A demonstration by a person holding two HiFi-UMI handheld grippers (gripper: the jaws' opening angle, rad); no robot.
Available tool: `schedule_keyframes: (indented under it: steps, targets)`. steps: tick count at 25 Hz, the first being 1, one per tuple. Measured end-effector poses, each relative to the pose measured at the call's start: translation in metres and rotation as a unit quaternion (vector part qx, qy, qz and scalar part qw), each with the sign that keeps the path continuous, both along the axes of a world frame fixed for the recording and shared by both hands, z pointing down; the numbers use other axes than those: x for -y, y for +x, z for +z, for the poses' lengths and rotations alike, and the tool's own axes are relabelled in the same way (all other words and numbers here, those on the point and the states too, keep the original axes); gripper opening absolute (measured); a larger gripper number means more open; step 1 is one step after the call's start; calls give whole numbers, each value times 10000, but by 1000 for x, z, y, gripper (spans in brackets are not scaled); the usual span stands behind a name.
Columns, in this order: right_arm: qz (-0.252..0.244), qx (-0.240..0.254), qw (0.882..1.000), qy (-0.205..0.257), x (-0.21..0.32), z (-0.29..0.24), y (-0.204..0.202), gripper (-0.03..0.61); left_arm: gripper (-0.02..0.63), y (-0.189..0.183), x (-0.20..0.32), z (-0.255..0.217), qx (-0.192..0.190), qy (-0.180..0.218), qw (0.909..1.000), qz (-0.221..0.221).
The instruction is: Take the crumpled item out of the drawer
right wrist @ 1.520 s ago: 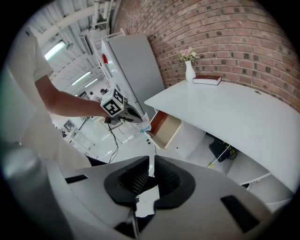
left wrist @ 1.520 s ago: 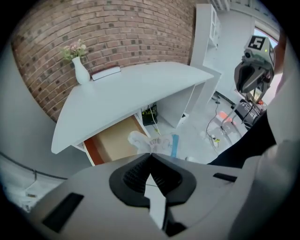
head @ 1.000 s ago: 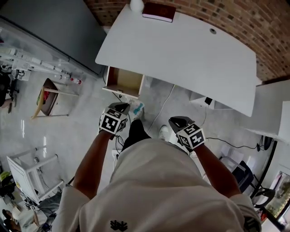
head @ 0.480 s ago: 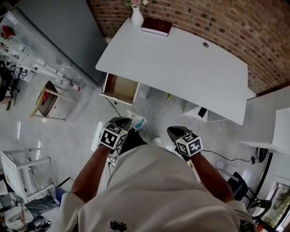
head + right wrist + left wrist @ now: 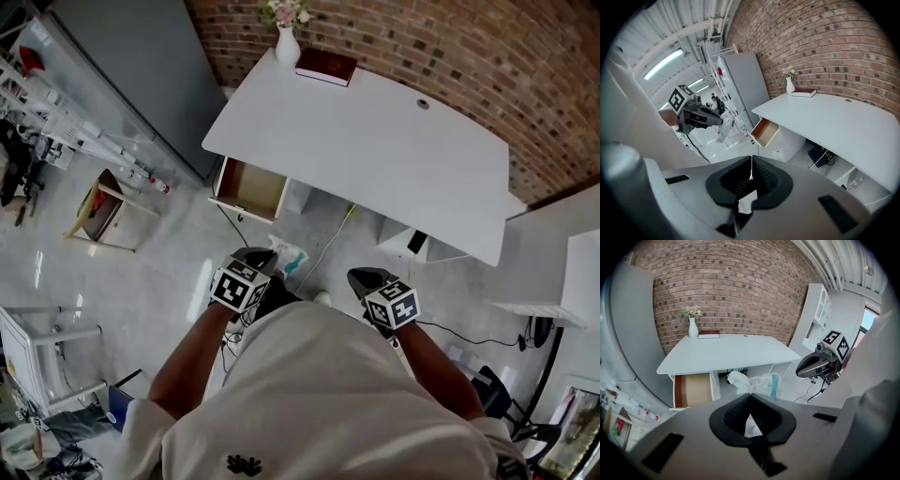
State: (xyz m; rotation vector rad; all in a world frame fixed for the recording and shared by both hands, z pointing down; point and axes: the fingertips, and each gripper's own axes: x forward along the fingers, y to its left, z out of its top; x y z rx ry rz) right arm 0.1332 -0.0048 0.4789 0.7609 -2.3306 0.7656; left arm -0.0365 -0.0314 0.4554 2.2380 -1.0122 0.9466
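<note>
Left tongs (image 5: 750, 398) pinched shut on a thin corner of the crumpled item (image 5: 754, 382). It hangs outside the open drawer (image 5: 692, 390), in front of the counter (image 5: 726, 352). Right tongs (image 5: 751, 161) closed, empty. Risk as I judge it: the hold is slight, so a quick swing could shake the item loose.

Left gripper (image 5: 266, 258): bare forearm extended forward and low, jaws closed on crumpled item (image 5: 288, 255). Right gripper (image 5: 364, 277): held alongside, well apart, jaws together, apparently empty.

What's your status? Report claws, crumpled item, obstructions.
Left claw shut on crumpled bag; right claw shut, empty. Bag out of the open drawer. Nothing in the way.
</note>
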Motion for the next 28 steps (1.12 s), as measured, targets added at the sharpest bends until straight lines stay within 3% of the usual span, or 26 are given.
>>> schedule_keyframes:
  steps: [12, 28]
  targets:
    - [-316, 26, 9994, 153, 3, -15, -11, 29, 23, -2, -10, -2, 48, -37, 10000, -53]
    - [-348, 149, 9992, 129, -7, -19, -11, 29, 23, 11, -13, 4, 33, -111, 9999, 57]
